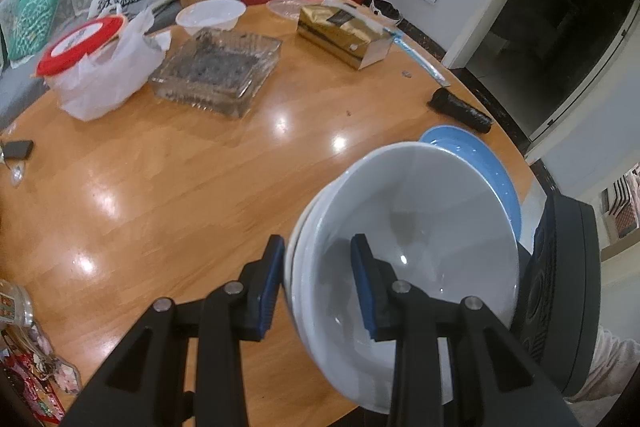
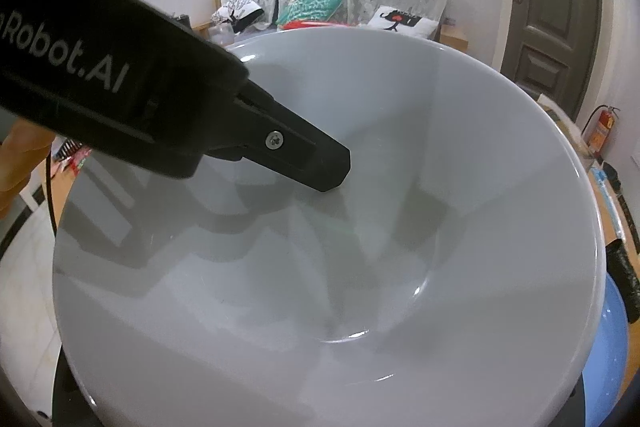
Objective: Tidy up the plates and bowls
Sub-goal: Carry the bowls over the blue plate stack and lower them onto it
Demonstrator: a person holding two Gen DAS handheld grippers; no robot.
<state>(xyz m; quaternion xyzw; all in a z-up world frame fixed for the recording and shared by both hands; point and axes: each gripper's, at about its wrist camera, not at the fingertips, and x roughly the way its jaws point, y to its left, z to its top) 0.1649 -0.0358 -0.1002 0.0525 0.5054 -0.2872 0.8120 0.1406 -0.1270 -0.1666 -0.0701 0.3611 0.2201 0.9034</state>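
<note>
While the left gripper (image 1: 320,283) pinches the near rim of the white bowls (image 1: 412,227), the nested pair tilts above the wooden table (image 1: 180,187), mouth facing the cameras, in front of a blue plate (image 1: 472,151); the right gripper's jaws can't be made out.

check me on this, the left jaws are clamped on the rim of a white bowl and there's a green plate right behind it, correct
Not quite: the plate behind the white bowl is blue, not green. The left wrist view shows it, with the left gripper clamped on the bowl's rim, one finger inside and one outside. The rest is right.
</note>
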